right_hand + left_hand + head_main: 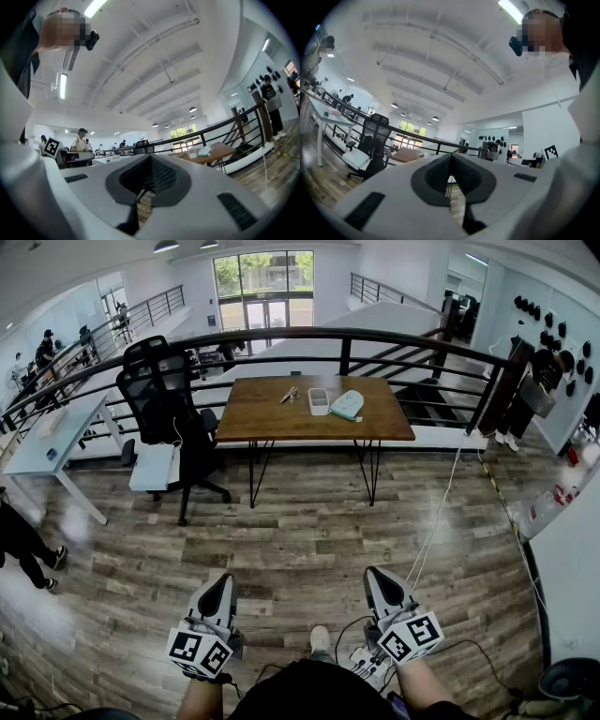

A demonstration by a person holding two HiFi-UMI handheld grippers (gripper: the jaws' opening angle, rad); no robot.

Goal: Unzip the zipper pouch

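Risks, left to right:
- Black mesh office chair (159,395) stands off the left end of the brown wooden desk (253,418). Approaching from that side could clip it.
- Pale mint zipper pouch (347,405) lies loose just right of the desk's centre, touching or just beside a small white rectangular box (319,401). Pulling the slider with nothing anchoring the fabric would probably just drag the pouch and shove the box.
- The zipper pull is too small to make out from here, so I can't tell which end it's at. Clamping the wrong end would cost a regrasp.
- White cable (436,521) runs across the plank floor on the right, between the person and the desk. It's a snag or trip hazard on the walk-in.

Pose:
- The person stands well back from the desk, with nothing within reach.
- Left gripper (223,579) is held low by the body and points level toward the desk. Its jaws are clenched together with nothing between them (451,157).
- Right gripper (375,573) mirrors it, level with jaws pressed together and empty (150,159). The pouch shows far off to its right (204,151).
- Task not started. Both grippers need to release before any grasp.
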